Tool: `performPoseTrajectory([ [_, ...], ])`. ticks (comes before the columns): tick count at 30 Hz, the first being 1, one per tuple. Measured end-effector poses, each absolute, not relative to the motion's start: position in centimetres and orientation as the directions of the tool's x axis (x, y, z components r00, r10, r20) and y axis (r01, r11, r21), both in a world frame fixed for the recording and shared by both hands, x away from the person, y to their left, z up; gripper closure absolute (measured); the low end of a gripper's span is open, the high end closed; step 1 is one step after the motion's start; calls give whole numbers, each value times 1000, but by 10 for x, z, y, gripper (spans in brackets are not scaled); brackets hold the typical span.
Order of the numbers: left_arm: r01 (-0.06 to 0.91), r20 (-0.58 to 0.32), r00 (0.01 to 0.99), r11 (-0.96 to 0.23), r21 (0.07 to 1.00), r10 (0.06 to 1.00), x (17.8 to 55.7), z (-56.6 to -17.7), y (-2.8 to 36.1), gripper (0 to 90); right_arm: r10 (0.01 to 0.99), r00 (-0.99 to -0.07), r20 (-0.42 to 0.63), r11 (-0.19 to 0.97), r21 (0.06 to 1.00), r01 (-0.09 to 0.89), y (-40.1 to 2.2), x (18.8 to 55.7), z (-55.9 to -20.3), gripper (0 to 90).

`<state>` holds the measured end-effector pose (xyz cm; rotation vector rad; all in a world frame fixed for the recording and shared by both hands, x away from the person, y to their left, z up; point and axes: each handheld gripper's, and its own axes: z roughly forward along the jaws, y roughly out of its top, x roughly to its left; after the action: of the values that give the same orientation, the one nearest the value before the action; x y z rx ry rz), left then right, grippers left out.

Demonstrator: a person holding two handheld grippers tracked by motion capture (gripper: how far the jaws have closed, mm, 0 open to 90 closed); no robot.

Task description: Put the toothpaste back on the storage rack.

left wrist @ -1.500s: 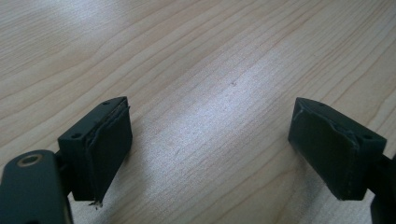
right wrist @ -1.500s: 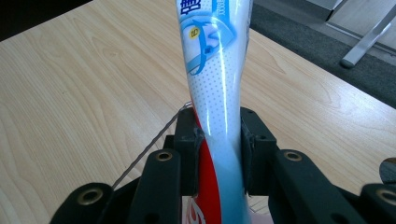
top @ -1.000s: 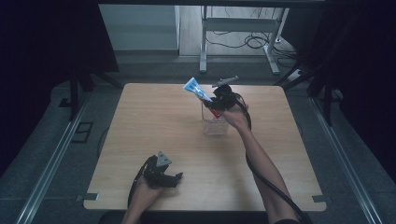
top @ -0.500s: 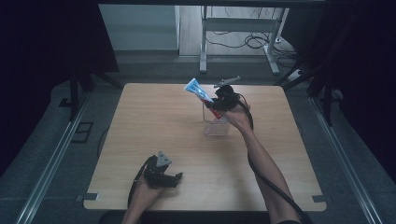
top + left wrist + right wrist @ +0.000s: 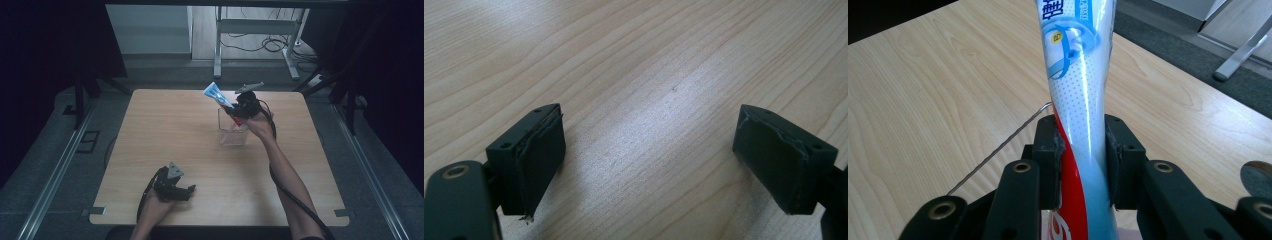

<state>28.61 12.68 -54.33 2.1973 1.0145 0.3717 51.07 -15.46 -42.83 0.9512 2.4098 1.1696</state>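
My right gripper (image 5: 239, 111) is clamped on a toothpaste tube (image 5: 216, 95), its pads pressing the tube's sides in the right gripper view (image 5: 1082, 165). I hold the tube tilted above a clear plastic container (image 5: 233, 129) that stands on the far right part of the worktop (image 5: 165, 125); the tube's flat blue-and-white end points up and to the far left, its red lower part just over the container's rim. My left gripper (image 5: 184, 190) rests at the near edge of the worktop, well apart from the container, jaws wide with nothing between them (image 5: 649, 160).
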Motion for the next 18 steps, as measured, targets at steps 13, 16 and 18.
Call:
performPoseTrajectory([
  [13,560,-24,656,-466,685,754,286,-543,127,136,671,-740,44,468,750,468,-157,508,-444,686],
  [16,560,-24,656,-466,685,754,286,-543,127,137,672,-738,55,472,736,485,-156,508,-444,682],
  [18,561,-24,656,-466,685,754,286,-543,127,137,675,-736,52,485,720,496,-156,508,-445,682],
])
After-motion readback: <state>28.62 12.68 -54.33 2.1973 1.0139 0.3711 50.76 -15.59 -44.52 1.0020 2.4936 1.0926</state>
